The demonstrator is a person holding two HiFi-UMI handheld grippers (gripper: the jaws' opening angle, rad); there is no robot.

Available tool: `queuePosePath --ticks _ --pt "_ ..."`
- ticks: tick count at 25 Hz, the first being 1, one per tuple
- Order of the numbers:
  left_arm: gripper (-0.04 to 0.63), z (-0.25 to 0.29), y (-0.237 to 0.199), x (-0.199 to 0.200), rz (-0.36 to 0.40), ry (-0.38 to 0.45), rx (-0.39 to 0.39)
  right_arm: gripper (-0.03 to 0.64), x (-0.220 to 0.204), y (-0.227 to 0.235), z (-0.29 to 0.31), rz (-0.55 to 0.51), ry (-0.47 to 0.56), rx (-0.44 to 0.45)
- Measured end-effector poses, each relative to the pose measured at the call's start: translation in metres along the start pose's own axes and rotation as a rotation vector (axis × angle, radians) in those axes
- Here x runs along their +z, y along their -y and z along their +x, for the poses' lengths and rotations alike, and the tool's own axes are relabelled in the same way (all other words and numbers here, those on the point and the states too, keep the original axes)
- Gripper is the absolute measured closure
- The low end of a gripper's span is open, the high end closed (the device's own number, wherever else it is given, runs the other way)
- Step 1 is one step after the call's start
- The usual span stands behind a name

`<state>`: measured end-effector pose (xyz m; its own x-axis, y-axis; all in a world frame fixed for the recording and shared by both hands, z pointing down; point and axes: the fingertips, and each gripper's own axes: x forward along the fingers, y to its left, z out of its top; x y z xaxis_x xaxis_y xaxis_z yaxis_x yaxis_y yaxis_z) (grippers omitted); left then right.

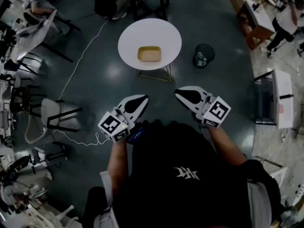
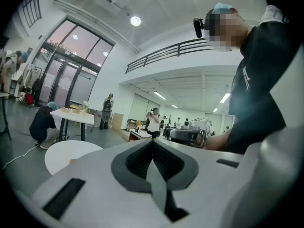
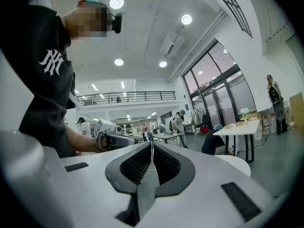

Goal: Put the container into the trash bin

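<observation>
A shallow tan container [image 1: 149, 54] lies on the round white table [image 1: 128, 39] ahead of me. The dark mesh trash bin [image 1: 204, 55] stands on the floor to the table's right. My left gripper [image 1: 141, 100] and right gripper [image 1: 180, 94] are held level in front of my body, well short of the table. Both have their jaws shut with nothing between them. The left gripper view shows the shut left gripper [image 2: 153, 144], a slice of the table [image 2: 66, 152] and the other gripper [image 2: 187, 136]. In the right gripper view the right gripper [image 3: 152, 145] is shut too.
A white chair [image 1: 54, 114] and a white cable [image 1: 80, 61] lie on the floor at my left. Desks and seated people are at the far left, a wooden bench and a standing person [image 1: 285, 23] at the far right. A white cabinet [image 1: 280, 99] stands right.
</observation>
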<state>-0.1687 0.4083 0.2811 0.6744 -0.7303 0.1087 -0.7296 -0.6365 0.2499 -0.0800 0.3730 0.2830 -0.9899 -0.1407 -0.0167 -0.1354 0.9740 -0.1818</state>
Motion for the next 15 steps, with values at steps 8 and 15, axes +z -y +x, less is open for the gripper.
queuePosePath --ticks 8,15 --pt "0.592 -0.0042 0.0022 0.0008 -0.019 0.004 0.007 0.572 -0.0009 -0.0068 -0.003 -0.006 -0.009 0.001" --pt "0.592 -0.0024 0.0035 -0.0033 -0.031 0.001 0.01 0.572 0.0001 -0.01 -0.0052 0.005 0.024 0.025"
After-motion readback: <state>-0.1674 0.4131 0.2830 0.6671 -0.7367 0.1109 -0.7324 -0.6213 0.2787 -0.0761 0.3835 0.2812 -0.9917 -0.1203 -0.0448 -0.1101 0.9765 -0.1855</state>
